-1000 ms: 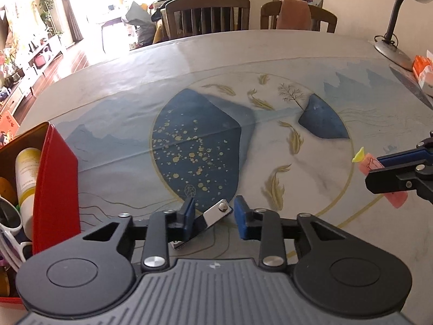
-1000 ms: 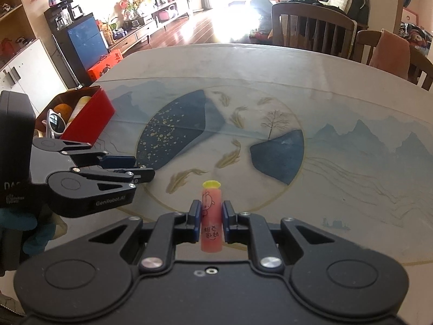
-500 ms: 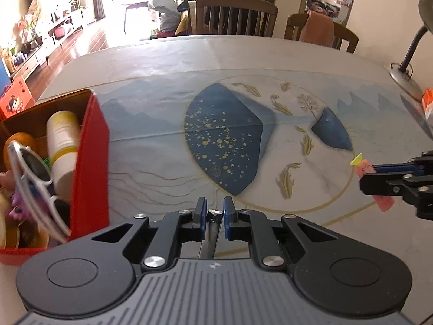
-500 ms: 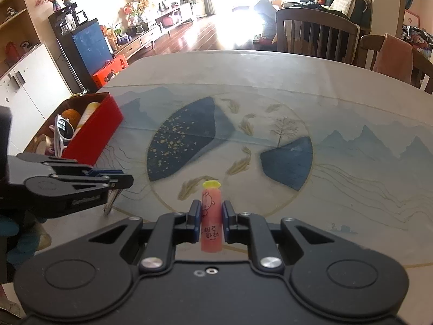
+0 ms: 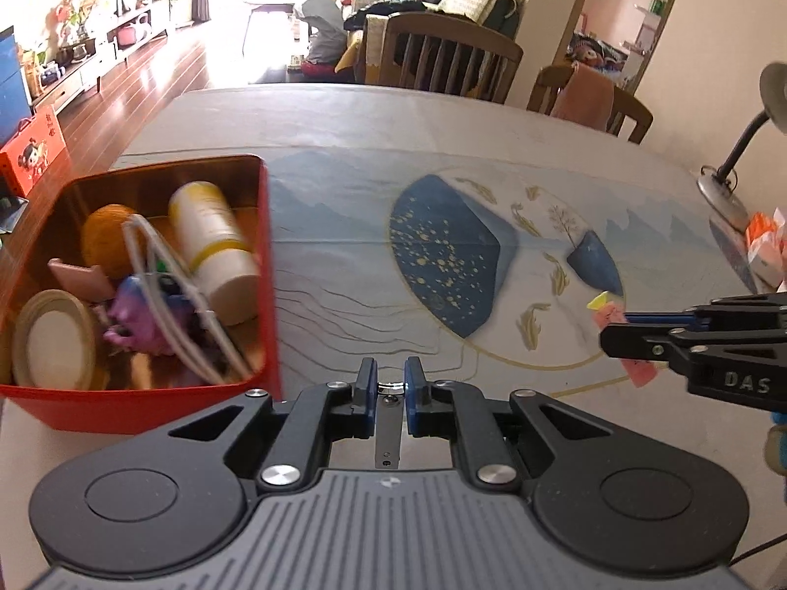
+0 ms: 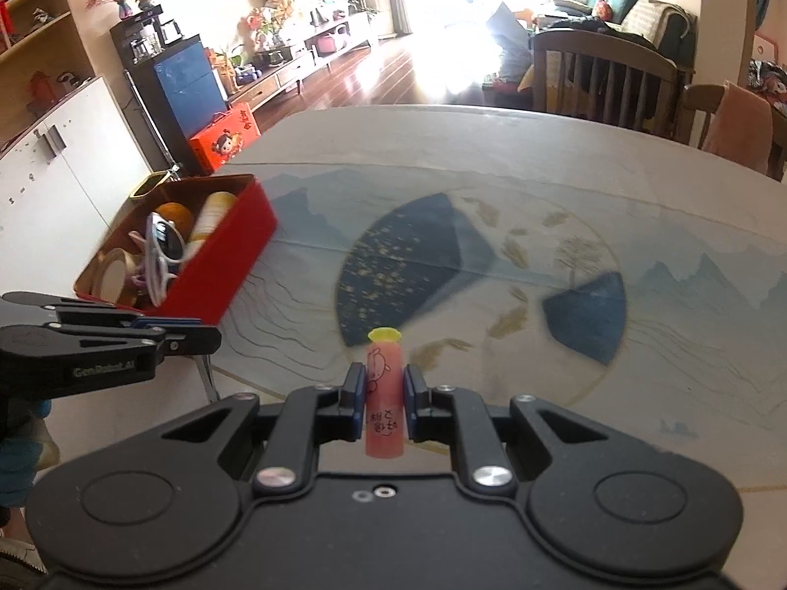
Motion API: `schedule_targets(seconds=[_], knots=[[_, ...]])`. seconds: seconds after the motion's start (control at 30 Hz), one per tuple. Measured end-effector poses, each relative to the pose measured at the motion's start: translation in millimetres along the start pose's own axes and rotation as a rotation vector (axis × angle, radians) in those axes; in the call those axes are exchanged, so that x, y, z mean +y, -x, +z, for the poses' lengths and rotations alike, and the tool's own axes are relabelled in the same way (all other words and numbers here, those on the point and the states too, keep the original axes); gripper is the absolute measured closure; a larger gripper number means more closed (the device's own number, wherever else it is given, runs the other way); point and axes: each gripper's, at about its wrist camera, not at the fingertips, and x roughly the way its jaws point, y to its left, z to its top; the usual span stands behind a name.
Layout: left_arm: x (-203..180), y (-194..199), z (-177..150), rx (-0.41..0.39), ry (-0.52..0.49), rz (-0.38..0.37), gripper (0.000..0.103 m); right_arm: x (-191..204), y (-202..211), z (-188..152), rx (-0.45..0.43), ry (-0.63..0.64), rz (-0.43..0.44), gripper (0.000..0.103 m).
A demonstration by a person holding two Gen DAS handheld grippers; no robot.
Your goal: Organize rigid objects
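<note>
My left gripper [image 5: 390, 383] is shut on a thin metal nail clipper [image 5: 388, 435], which hangs down between the blue pads just right of the red tin box [image 5: 268, 265]. The clipper also shows in the right wrist view [image 6: 205, 374] under the left gripper [image 6: 209, 337]. My right gripper [image 6: 384, 383] is shut on a pink tube with a yellow cap [image 6: 384, 393], held upright above the table. In the left wrist view the right gripper [image 5: 615, 329] and the tube [image 5: 610, 312] are at the right. The box [image 6: 216, 250] holds a white bottle, sunglasses, an orange and a tape roll.
The round table [image 5: 442, 118] carries a blue printed cover. A desk lamp [image 5: 728, 182] and orange packets [image 5: 765, 246] stand at its right edge. Wooden chairs [image 5: 442, 59] stand behind the far side.
My left gripper closed on the nail clipper, lifted it off the table and moved left to the red box. My right gripper kept hold of the pink tube and rose slightly.
</note>
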Motion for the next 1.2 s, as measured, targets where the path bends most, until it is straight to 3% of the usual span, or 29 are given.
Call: schedule_targets(seconds=[0.3, 0.67, 0.9, 1.2], knots=[[42, 43, 14, -0.043, 0.061, -0.024, 0.092, 52, -8, 27, -0.039, 0.065, 0.044, 0.088], [110, 80, 47, -0.155, 0.098, 0.046, 0.092, 123, -45, 69, -0.075, 0.168, 0.092, 0.088], [146, 52, 64, -0.103, 0.12, 0.069, 0.092, 153, -88, 98, -0.058, 0.224, 0.101, 0.088], [169, 19, 71, -0.057, 0.141, 0.049, 0.092, 167, -124, 101, 0.006, 0.229, 0.092, 0.088]])
